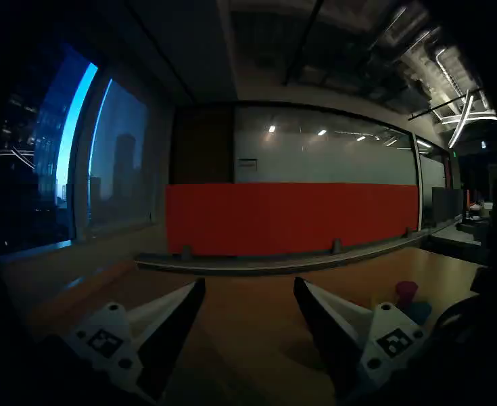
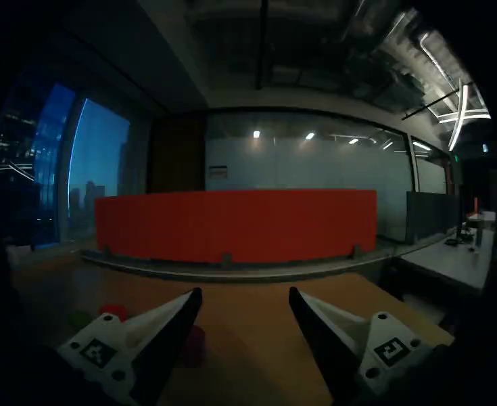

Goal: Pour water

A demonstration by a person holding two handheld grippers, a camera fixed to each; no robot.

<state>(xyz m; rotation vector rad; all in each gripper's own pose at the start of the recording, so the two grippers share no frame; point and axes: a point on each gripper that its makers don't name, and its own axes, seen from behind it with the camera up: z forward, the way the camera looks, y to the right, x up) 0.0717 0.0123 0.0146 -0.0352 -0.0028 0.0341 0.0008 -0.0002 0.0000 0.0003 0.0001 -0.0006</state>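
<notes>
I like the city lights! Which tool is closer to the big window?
Left. The left tool has the window close on its left side. The right tool sees that window farther off to its left.

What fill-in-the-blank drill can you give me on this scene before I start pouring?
1. The left gripper has its jaws ____.
2. The right gripper, jaws apart, holds ____.
3. In the left gripper view, the window is on the ____ side.
Missing words: open; nothing; left.
</notes>
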